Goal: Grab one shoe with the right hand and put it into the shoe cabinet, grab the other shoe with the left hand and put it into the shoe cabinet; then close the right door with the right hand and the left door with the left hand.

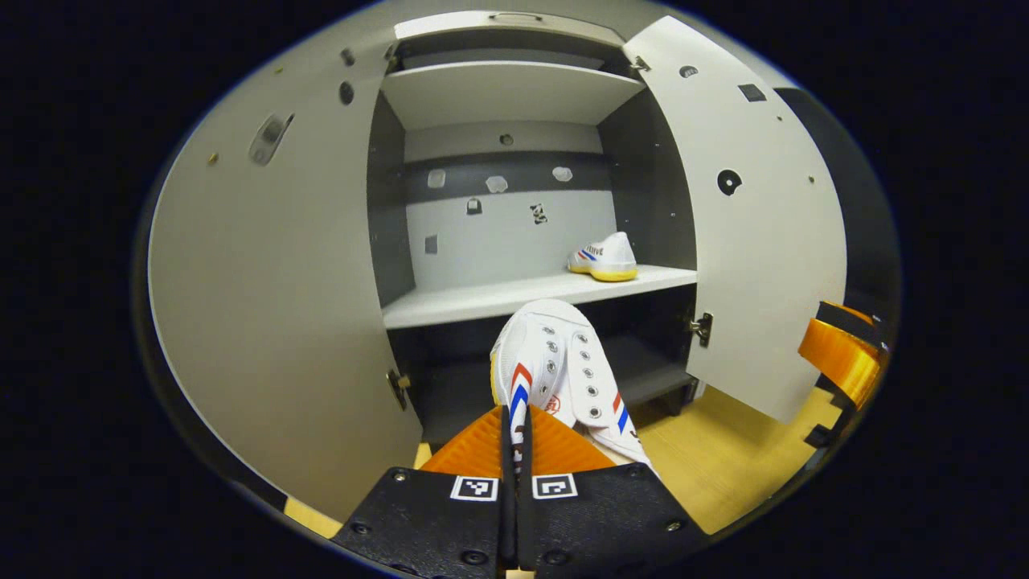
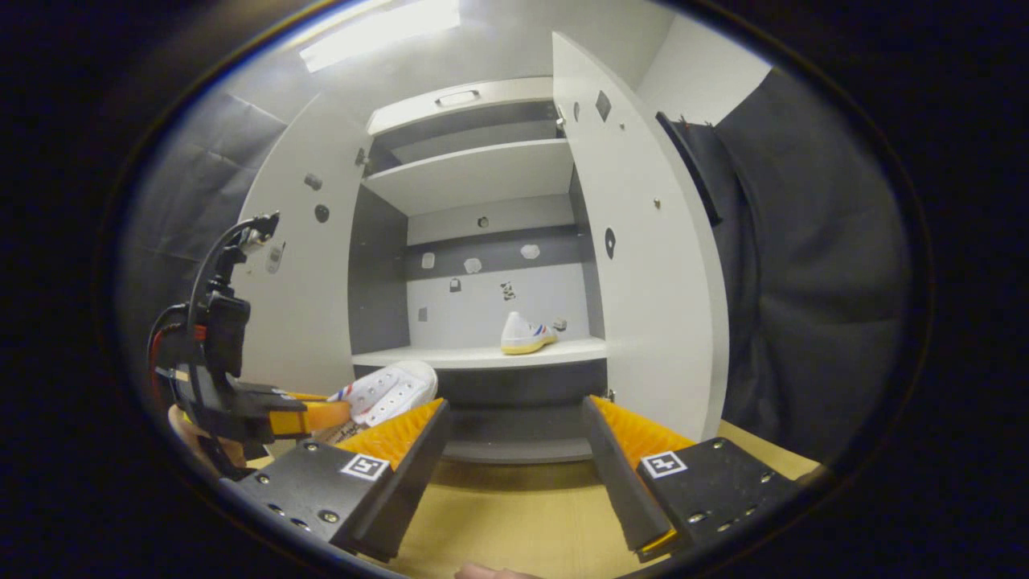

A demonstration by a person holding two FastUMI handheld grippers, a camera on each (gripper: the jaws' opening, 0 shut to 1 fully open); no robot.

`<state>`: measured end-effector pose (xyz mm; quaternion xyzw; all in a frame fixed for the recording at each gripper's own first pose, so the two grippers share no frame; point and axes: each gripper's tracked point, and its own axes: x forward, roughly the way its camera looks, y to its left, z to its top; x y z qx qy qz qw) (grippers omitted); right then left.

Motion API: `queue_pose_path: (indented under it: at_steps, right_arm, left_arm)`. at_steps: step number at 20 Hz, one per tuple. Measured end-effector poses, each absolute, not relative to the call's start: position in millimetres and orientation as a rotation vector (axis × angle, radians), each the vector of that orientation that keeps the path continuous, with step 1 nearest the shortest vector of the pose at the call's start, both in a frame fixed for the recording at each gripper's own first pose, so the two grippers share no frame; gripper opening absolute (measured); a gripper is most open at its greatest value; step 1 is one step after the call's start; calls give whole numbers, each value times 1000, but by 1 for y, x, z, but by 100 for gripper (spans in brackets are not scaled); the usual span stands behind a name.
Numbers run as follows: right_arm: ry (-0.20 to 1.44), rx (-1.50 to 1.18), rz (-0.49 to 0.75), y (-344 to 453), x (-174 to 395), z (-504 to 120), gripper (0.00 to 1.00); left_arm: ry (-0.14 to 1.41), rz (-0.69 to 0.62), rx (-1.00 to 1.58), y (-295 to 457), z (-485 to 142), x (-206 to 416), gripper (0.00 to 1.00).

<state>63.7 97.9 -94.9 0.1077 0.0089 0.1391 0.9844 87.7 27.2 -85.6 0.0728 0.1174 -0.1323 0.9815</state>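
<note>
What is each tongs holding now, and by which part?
The left tongs grip a white shoe by its heel end. The right tongs are open and hold nothing.

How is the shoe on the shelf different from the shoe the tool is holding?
The shoe on the shelf rests alone on the cabinet's middle shelf, at its right end; the held shoe is outside the cabinet, in front of the open doors. Nothing touches the shelf shoe; the left tool is shut on the held shoe, with thin material pinched between its fingers. The shelf shoe looks smaller, being farther away. Both are white sneakers with red and blue stripes.
</note>
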Motion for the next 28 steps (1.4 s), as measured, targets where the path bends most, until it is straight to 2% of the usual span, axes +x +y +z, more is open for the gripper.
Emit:
queue_pose_path:
  at_steps: [2,5,9,15,22,27,28]
  right_arm:
    - [18,223,269,88,72,-92,98]
    - [22,222,271,79,81,-89,98]
    - [14,177,279,74,81,-83,98]
    - [-14,149,326,83,71,-65,98]
    - [-58,137,349,84,52,-53,98]
    - [-63,155,370,85,36,-50,98]
    - [-64,156,363,84,33,-49,98]
  left_arm:
    - [240,-270,79,12,-70,100,1]
    - [309,-371,-172,-15,-51,116,1]
    - [211,-235,-111,8,-2,165,1]
    - [199,-172,-123,-1,46,249,1]
    - [343,-139,-124,-15,5,308,2]
    - [385,-115,-118,-12,-30,343,6]
    - [388,-123,-132,-12,-29,338,11]
